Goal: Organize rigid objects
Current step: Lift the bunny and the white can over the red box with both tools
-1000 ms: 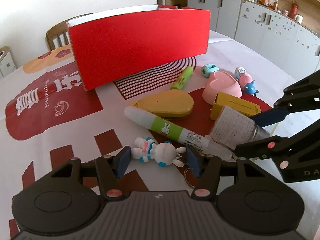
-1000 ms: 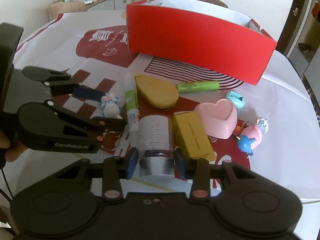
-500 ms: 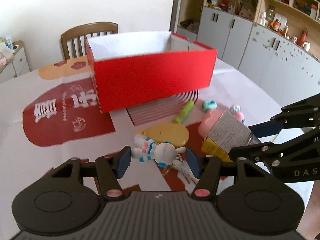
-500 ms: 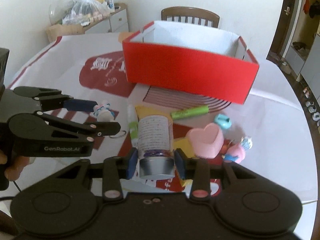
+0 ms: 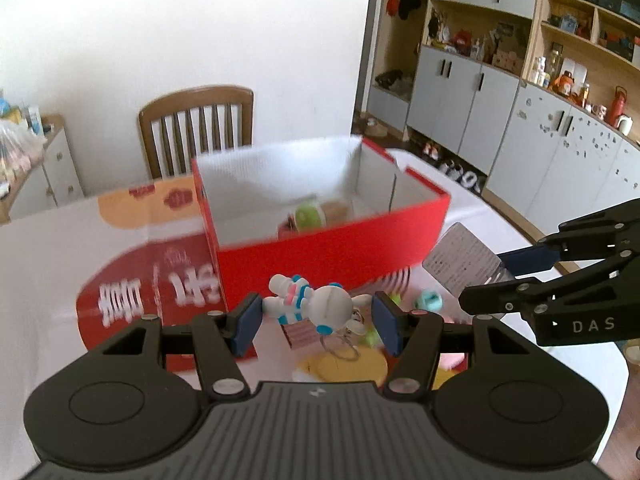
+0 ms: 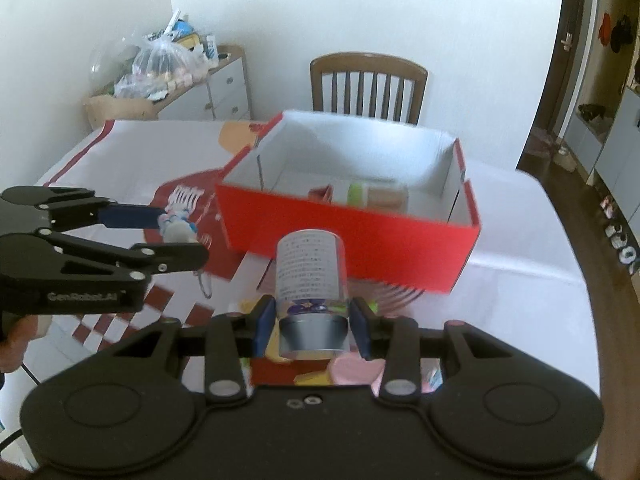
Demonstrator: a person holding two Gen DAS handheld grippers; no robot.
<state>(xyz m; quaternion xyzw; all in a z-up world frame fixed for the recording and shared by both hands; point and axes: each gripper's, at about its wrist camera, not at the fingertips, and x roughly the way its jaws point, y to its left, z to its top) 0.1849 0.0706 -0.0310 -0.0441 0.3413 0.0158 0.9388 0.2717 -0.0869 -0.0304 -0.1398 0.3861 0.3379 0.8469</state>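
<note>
Gripping a bunny keychain (image 5: pixel 316 307) in left gripper (image 5: pixel 318 318) fingers, right gripper (image 6: pixel 312 322) clamping a can (image 6: pixel 309 276) (label blurred), perhaps above red box (image 6: pixel 360 236).

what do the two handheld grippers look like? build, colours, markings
Both are matte black plastic with ribbed top housings, two round discs at the base, silver screw heads on the linkages and dark blue finger pads. The left gripper carries "GenRobot.AI" lettering on its side in the right wrist view; the right gripper shows white "DAS" lettering in the left wrist view. A thin black cable trails by the left hand.
</note>
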